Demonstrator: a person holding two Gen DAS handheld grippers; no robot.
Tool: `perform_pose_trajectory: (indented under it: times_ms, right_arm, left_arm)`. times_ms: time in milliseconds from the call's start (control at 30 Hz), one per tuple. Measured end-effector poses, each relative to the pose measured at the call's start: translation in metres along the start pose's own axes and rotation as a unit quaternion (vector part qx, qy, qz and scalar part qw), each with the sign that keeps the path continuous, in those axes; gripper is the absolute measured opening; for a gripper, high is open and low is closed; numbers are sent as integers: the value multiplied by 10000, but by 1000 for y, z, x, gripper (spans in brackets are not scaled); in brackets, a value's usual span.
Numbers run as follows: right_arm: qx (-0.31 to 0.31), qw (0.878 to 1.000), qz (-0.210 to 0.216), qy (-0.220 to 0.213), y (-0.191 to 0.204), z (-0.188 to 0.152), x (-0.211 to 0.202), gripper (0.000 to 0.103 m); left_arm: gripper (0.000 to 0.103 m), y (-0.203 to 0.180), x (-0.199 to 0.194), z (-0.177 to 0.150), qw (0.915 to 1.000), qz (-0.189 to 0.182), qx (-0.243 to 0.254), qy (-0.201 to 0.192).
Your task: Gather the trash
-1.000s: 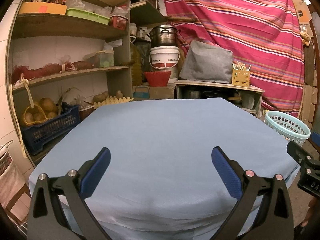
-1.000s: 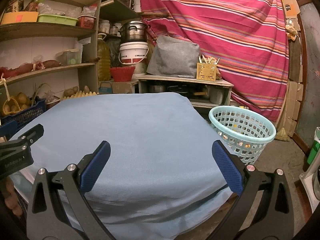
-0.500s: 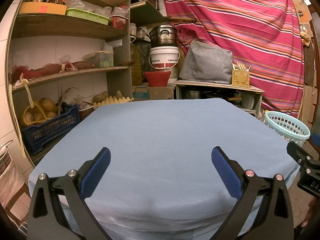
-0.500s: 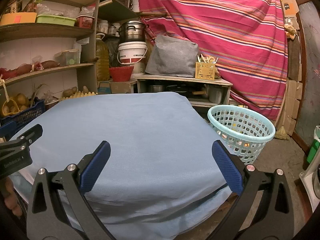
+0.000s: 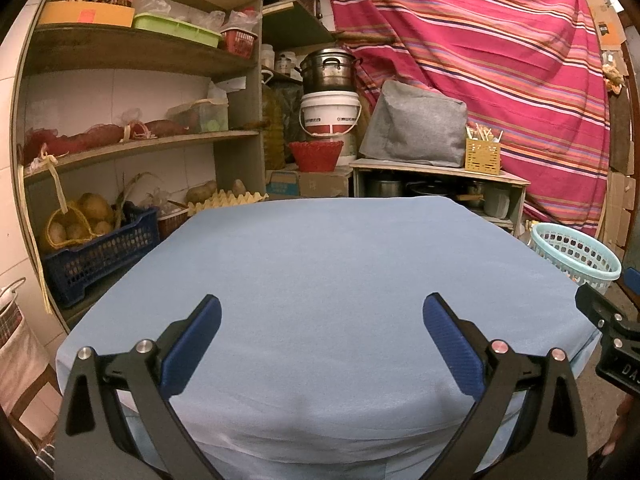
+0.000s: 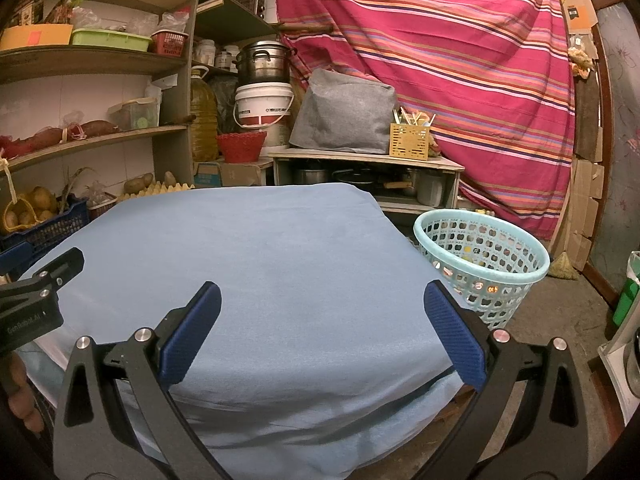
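A pale blue cloth covers the table (image 5: 320,264), which also shows in the right wrist view (image 6: 260,248); no trash lies on it. A light turquoise lattice basket (image 6: 482,264) stands on the floor to the table's right, with small bits visible inside; it also shows in the left wrist view (image 5: 576,254). My left gripper (image 5: 322,338) is open and empty over the table's near edge. My right gripper (image 6: 322,336) is open and empty over the near right part of the table, left of the basket.
Shelves (image 5: 132,144) with crates, potatoes and boxes stand on the left. A low cabinet (image 6: 364,168) with pots, a grey cover and a yellow holder stands behind the table. A striped red cloth (image 6: 440,40) hangs at the back. The concrete floor (image 6: 560,320) lies to the right.
The right wrist view has shifted slightly; the basket sits a little lower and nearer. The left gripper has barely moved. Both stay open.
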State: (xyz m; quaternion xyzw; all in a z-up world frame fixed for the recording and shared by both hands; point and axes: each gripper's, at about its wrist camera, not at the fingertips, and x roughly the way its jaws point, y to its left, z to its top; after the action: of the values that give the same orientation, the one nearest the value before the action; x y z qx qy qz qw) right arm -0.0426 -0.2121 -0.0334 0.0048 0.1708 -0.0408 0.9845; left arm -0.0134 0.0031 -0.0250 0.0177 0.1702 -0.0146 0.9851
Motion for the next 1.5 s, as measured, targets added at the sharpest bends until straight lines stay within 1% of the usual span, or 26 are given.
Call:
perform_pose_trajectory:
  times_ms: [533, 1500]
  right_arm:
    - [3, 10000, 0, -5, -2, 0, 0, 99]
    - [24, 10000, -46, 8, -11, 0, 1, 99]
  left_arm:
    - [99, 3, 2, -1, 10000, -1, -9, 15]
    - [99, -3, 1, -2, 10000, 9, 1, 62]
